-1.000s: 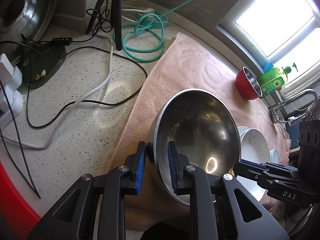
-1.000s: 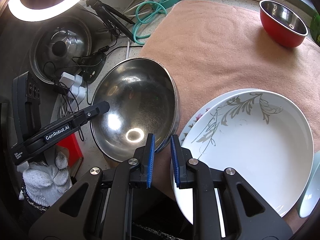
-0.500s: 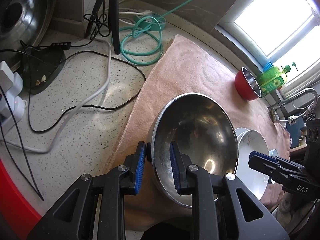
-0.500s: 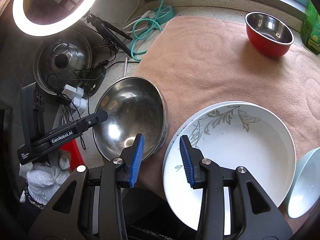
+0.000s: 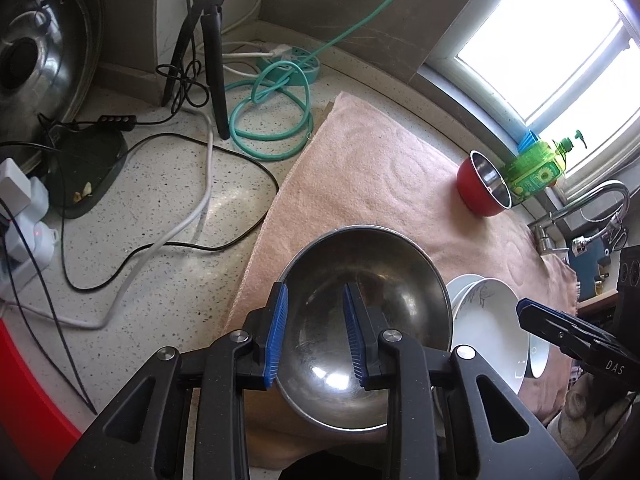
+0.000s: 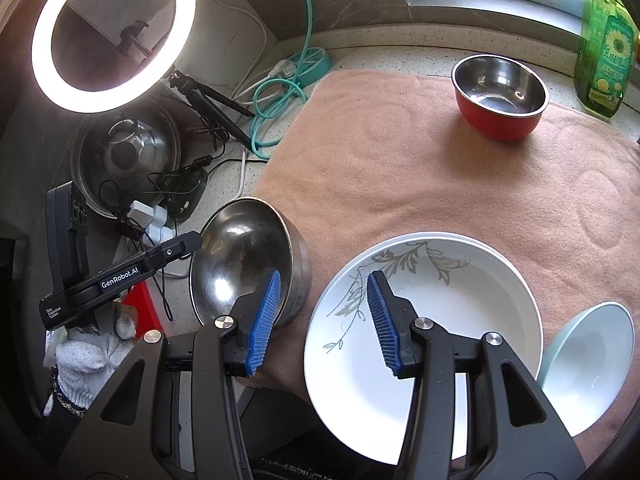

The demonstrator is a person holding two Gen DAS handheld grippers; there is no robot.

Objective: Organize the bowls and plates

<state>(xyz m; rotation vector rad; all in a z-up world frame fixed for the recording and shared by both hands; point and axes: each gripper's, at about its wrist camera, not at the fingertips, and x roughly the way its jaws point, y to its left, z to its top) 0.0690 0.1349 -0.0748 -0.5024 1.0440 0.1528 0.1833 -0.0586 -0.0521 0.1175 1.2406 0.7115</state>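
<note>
A large steel bowl (image 5: pixel 384 280) rests at the near left edge of the pink towel (image 5: pixel 372 168). My left gripper (image 5: pixel 314 334) is open, its jaws apart at the bowl's near rim. The bowl also shows in the right wrist view (image 6: pixel 244 252). My right gripper (image 6: pixel 320 320) is open and empty, between the steel bowl and a stack of white leaf-pattern plates (image 6: pixel 460 312). A pale green bowl (image 6: pixel 592 364) lies at the right. A red bowl with a steel inside (image 6: pixel 500 92) stands at the towel's far side.
Cables, a teal hose (image 5: pixel 272 120), a tripod (image 5: pixel 208 40) and a power strip (image 5: pixel 24 216) lie on the speckled counter to the left. A pot lid (image 6: pixel 124 156) and ring light (image 6: pixel 112 32) stand at the back left. A green soap bottle (image 6: pixel 608 48) and a tap (image 5: pixel 592 200) are by the window.
My left gripper has opened and let go of the steel bowl's rim, and the bowl now rests on the towel. My right gripper has opened wide and drawn back.
</note>
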